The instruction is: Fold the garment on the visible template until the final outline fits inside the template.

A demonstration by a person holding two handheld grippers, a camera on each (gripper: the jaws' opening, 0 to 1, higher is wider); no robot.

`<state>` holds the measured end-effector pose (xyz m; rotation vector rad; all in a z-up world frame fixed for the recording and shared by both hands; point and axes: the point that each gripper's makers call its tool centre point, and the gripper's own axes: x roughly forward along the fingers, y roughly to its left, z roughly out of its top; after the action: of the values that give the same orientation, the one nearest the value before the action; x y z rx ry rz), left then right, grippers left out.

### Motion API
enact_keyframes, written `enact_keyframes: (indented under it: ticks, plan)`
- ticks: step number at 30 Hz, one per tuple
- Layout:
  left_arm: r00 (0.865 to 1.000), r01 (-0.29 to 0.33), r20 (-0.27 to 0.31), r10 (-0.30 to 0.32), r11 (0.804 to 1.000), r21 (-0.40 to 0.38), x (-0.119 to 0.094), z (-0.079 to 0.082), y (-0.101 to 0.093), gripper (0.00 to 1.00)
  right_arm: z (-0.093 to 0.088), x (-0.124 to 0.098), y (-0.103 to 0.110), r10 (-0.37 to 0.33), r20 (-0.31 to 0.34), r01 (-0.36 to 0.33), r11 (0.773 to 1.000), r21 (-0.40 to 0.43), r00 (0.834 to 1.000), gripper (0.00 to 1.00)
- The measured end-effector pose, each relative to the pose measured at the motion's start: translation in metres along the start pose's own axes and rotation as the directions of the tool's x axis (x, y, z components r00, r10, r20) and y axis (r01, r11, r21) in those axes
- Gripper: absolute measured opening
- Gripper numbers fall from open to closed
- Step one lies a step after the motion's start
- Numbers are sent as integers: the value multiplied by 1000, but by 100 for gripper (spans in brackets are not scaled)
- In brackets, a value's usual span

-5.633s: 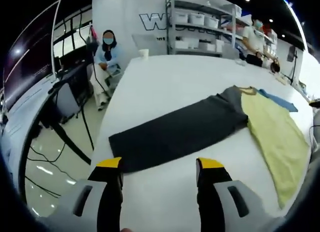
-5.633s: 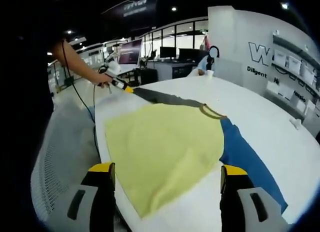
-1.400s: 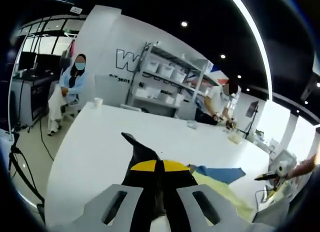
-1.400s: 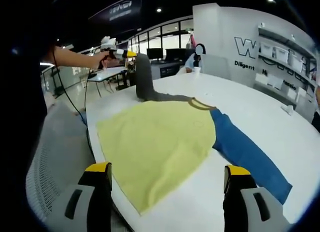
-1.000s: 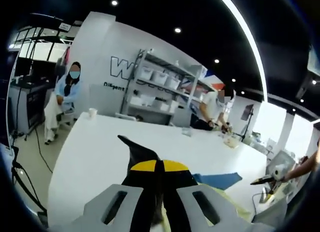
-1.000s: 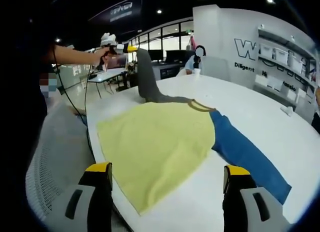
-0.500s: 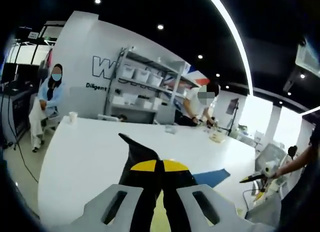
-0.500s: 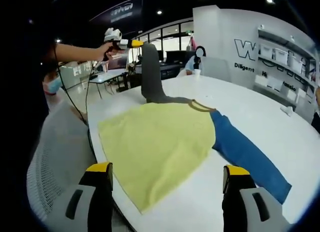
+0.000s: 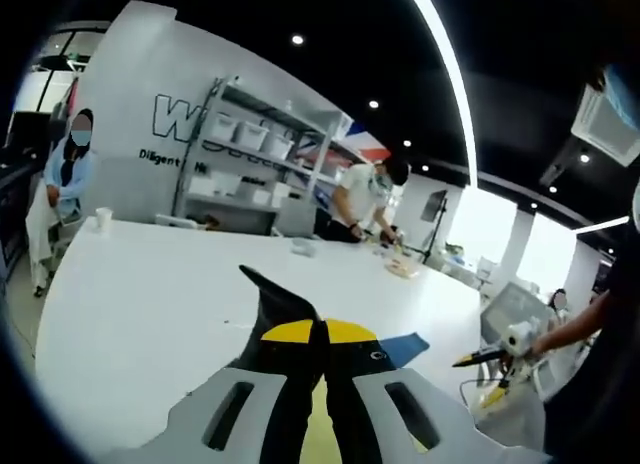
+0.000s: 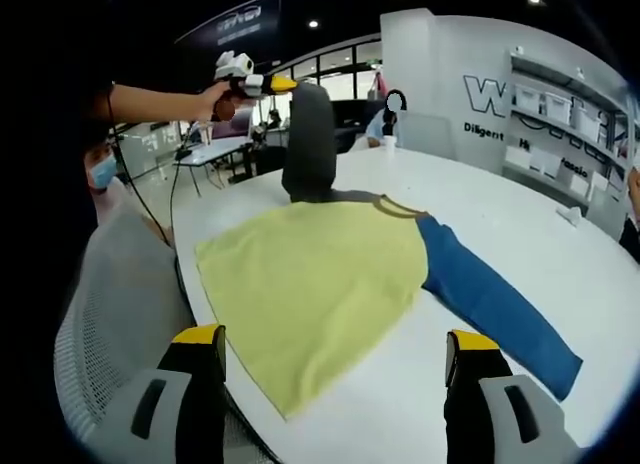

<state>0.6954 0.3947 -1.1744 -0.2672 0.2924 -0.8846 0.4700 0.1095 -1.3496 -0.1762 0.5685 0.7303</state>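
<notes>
A: Where is the garment?
B: In the right gripper view its yellow body (image 10: 310, 284) lies flat on the white desk (image 10: 500, 224), close to the near edge. The blue sleeve (image 10: 495, 304) stretches flat toward the right side of the desk. The dark grey sleeve (image 10: 308, 144) is lifted off the desk, hanging from the left gripper (image 10: 278, 84) above the far left part of the garment.

A: So the left gripper is clamped?
B: Yes. In the left gripper view its jaws are pressed together on the dark grey sleeve, a point of which sticks up just beyond the yellow tips. The right gripper (image 10: 335, 349) has its jaws wide apart with nothing between them, hovering at the near edge over the yellow body.

A: Anything around or in the way?
B: A mesh chair back (image 10: 110, 324) stands just off the desk's near left edge. A paper cup (image 9: 102, 219) sits at the far left corner, near a seated person (image 9: 60, 194). Another person (image 9: 362, 199) leans at the far edge, before white shelves with bins (image 9: 255, 159). A small clear item (image 9: 303, 246) rests on the far part of the desk.
</notes>
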Motion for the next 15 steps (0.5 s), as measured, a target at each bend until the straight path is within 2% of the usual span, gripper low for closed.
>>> enact_keyframes:
  ticks: [4, 15]
  plan:
    - [1000, 18, -6, -18, 1000, -3, 11, -5, -14, 1, -2, -1, -1, -2, -3, 2, 1000, 3, 1000, 89]
    - [999, 53, -12, -53, 998, -29, 40, -15, -36, 1, -5, -3, -1, -6, -10, 6, 1000, 11, 1000, 89]
